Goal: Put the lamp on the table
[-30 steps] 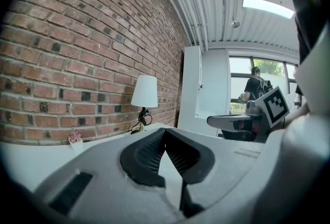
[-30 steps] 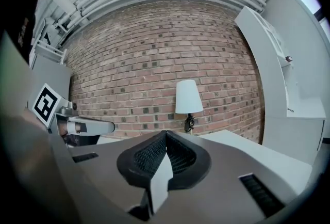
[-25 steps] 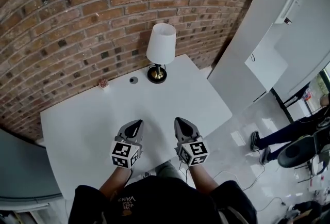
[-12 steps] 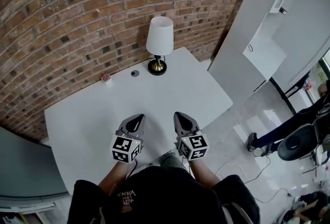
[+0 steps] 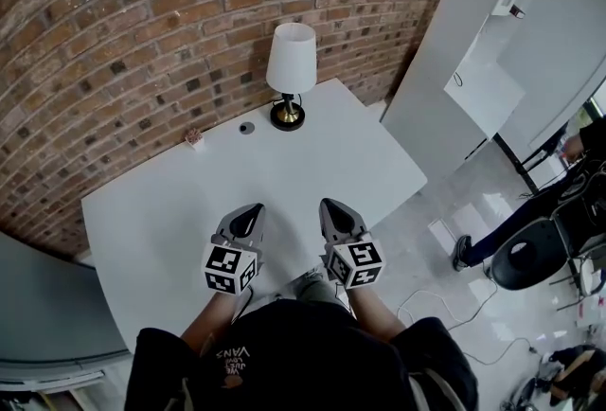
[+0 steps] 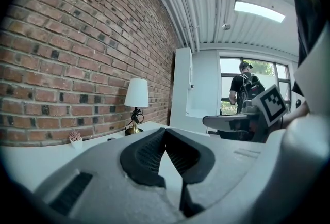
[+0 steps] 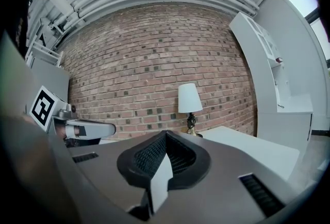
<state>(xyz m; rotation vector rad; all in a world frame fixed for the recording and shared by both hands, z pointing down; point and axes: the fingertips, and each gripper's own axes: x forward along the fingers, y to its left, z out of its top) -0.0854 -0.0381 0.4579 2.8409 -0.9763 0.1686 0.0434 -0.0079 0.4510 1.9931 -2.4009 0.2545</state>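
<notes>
**Lamp upright at the far edge, grippers empty**

The table lamp (image 5: 290,78) stands upright on the white bench (image 5: 379,182), far side by the brick wall (image 5: 114,40). The left gripper (image 5: 253,210) and right gripper (image 5: 331,206) hover at the near edge, both clenched on nothing. The lamp lies straight ahead between them, neither clearly nearer.

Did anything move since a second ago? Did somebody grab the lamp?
Nothing was grabbed or let go. Only the view shifted a bit, and the person at the right stepped. The lamp still stands at the table's far edge by the wall. The left hand-held gripper and right hand-held gripper stay shut and empty over the near edge.
</notes>
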